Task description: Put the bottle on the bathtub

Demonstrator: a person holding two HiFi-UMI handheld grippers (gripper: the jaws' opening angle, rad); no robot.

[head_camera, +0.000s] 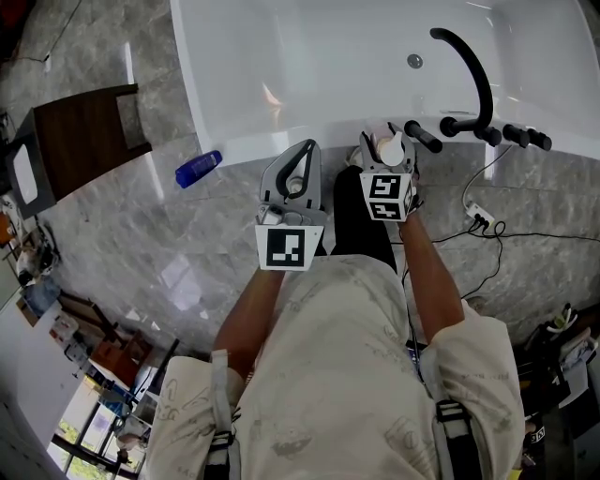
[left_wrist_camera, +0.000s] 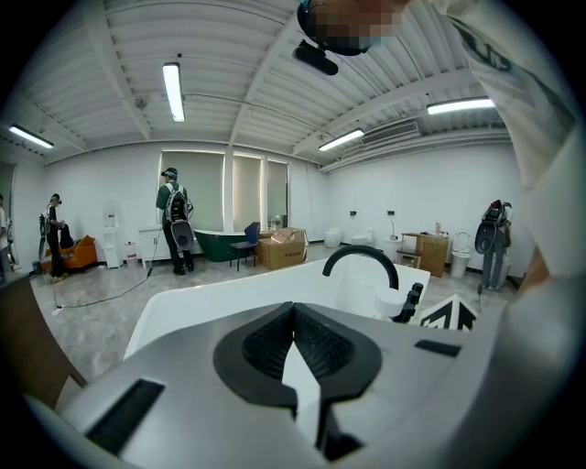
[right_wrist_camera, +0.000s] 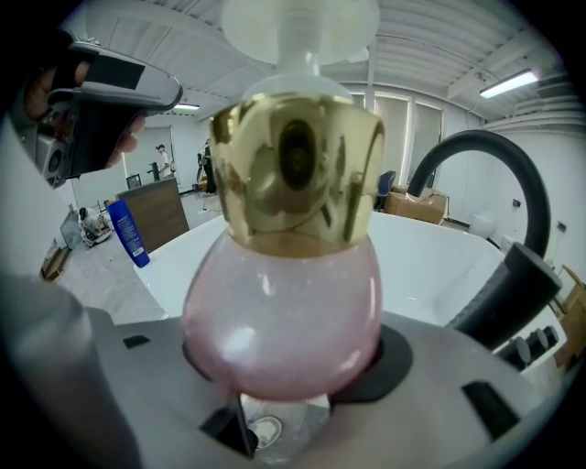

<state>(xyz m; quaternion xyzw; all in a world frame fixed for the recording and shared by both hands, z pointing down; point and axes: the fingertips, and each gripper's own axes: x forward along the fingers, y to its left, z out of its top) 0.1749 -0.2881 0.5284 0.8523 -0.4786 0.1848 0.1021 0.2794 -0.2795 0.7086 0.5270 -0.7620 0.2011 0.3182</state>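
- Step in hand: carry. Right gripper (head_camera: pixel 388 150), frame centre, clamps a round, glossy pink bottle (right_wrist_camera: pixel 284 311) with gold collar and white pump at the smooth white bathtub's (head_camera: pixel 281 56) near rim.
- Next, likely: set it upright on the rim beside the curved black faucet (head_camera: pixel 473 66), then release.
- Left gripper (head_camera: pixel 302 155): ribbed jaws together, empty.

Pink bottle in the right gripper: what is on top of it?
A gold collar, then a white pump head. The pink bottle has its base covered by the right gripper.
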